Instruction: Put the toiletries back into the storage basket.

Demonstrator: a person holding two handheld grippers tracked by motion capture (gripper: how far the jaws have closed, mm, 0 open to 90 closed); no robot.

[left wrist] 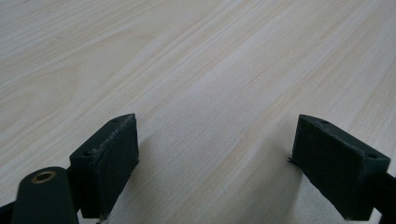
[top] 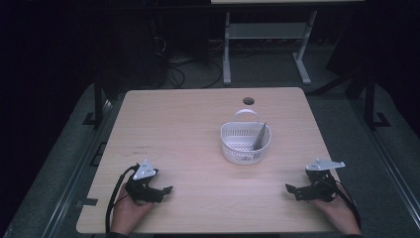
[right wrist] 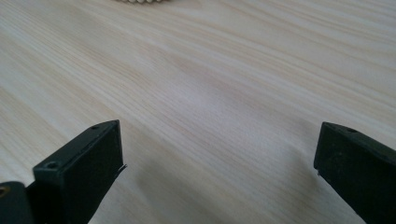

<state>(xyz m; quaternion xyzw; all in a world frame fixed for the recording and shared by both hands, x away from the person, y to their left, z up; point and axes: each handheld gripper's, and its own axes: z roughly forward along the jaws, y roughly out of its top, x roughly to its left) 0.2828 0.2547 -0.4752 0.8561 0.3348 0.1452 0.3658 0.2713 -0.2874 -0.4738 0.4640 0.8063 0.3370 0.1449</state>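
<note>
A white perforated basket (top: 245, 141) with a handle stands right of the table's middle, and a grey flat piece (top: 258, 136) leans inside it. My left gripper (top: 167, 190) rests at the near left on the wooden table (top: 188, 129), held by a hand, its jaws pointing right. In the left gripper view the left gripper (left wrist: 215, 154) is open over bare wood. My right gripper (top: 290, 188) lies at the near right, jaws pointing left. In the right gripper view the right gripper (right wrist: 219, 168) is open over bare wood, with the basket's base (right wrist: 140, 1) just at the top edge.
A round cable hole (top: 248, 101) sits near the table's far edge. Beyond the table stand a white desk frame (top: 267, 44) and cables on a dark floor. Black posts stand to both sides of the table.
</note>
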